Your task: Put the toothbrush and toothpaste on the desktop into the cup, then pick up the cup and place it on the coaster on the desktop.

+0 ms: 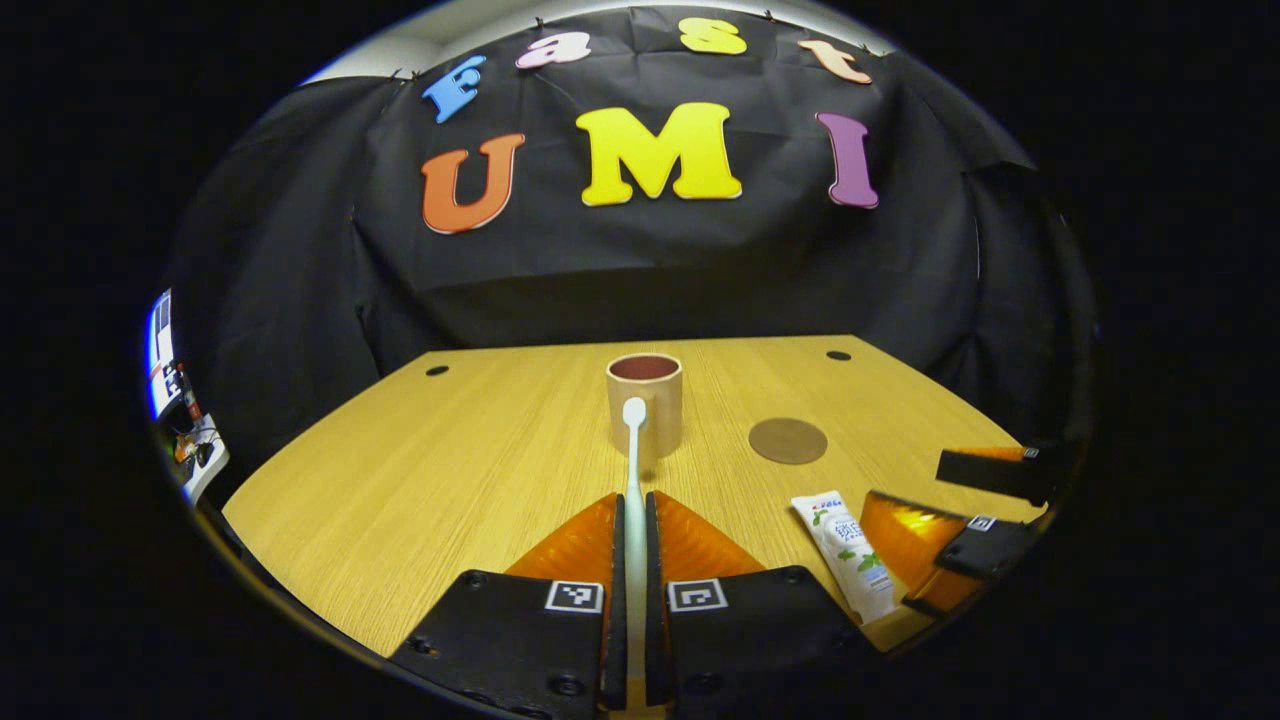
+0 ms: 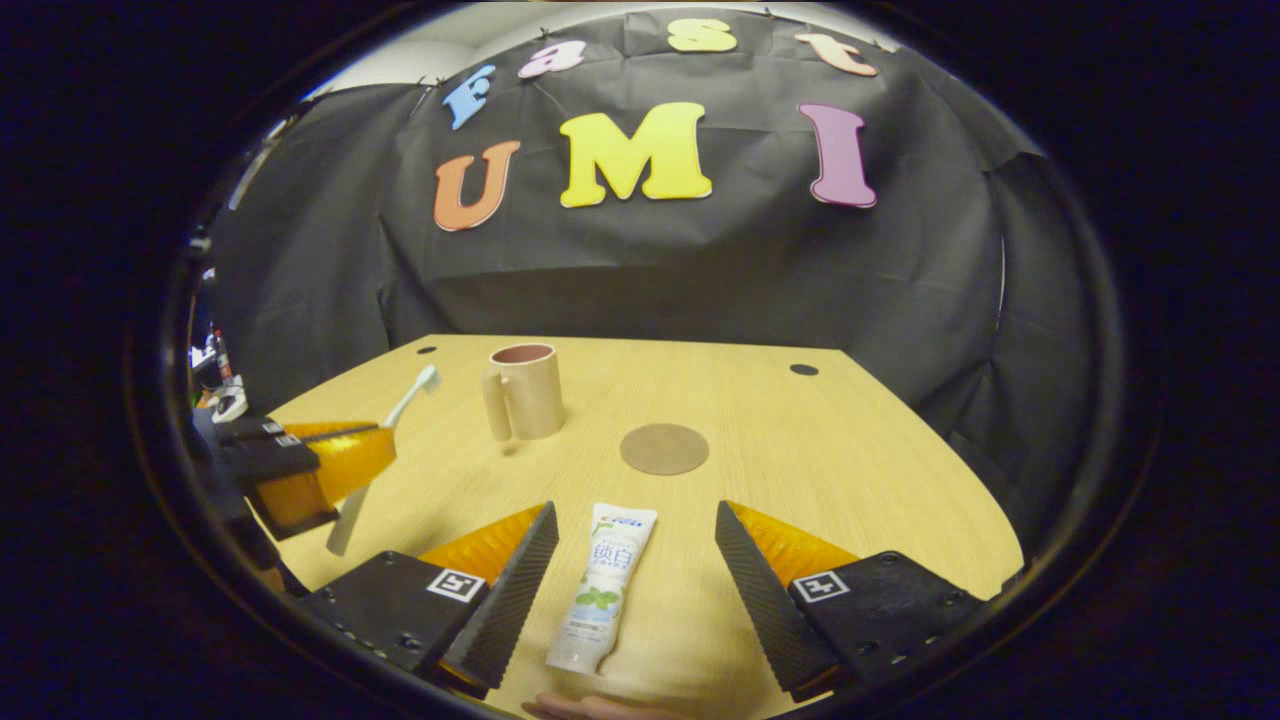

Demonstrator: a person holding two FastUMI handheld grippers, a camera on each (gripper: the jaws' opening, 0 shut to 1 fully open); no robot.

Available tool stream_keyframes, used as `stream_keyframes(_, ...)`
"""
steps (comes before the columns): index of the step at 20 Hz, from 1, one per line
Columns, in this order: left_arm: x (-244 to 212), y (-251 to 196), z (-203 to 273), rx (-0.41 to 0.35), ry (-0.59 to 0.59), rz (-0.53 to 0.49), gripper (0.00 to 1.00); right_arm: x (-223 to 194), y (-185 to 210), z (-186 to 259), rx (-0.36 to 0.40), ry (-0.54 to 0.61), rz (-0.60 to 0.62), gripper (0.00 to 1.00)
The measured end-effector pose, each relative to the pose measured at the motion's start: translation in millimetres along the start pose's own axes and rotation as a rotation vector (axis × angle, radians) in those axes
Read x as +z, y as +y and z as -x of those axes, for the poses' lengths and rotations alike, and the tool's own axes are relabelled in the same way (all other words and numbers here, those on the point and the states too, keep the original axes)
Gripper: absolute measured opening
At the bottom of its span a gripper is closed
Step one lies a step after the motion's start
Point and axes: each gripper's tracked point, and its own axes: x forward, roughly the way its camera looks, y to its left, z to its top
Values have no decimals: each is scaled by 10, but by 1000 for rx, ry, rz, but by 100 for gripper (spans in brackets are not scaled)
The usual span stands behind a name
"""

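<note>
Left claw [image 1: 634,520] is pinching the toothbrush [image 1: 634,470]: both fingers pressed on the handle, white bristle head pointing forward, lined up with the cup [image 1: 645,405] in the left gripper view. In the right gripper view the toothbrush [image 2: 395,425] is lifted off the tabletop [image 2: 800,450], tilted with the head up toward the cup, handle end sticking out below the left claw [image 2: 330,455].

Right claw [image 2: 632,540] is spread wide, fingers either side of the toothpaste [image 2: 603,585], not touching it. The tube lies flat on the tabletop, near edge, cap end toward the camera. In the left gripper view the toothpaste [image 1: 845,555] sits just beside the right claw [image 1: 950,540].

Cup [image 2: 523,390] stands upright mid-tabletop, handle facing the right gripper's camera; inside looks dark, can't tell the contents. Round brown coaster [image 2: 664,448] lies flat near the cup, apart from it, between cup and toothpaste in the right gripper view. Coaster [image 1: 788,440] is bare.
</note>
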Motion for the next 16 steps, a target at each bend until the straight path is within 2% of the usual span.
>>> stream_keyframes(3, 245, 38, 111, 18, -116, 7, 10, -147, 93, -59, 4, 36, 19, 96)
stream_keyframes(6, 339, 43, 186, 5, -153, 35, 10, -314, 149, -116, 5, 89, 6, 96)
stream_keyframes(9, 431, 122, 221, 24, -188, 37, 10, -434, 234, -134, 17, 136, -21, 98)
stream_keyframes(16, 367, 116, 172, 18, -161, 52, 10, -608, 133, -182, -38, 212, -43, 72)
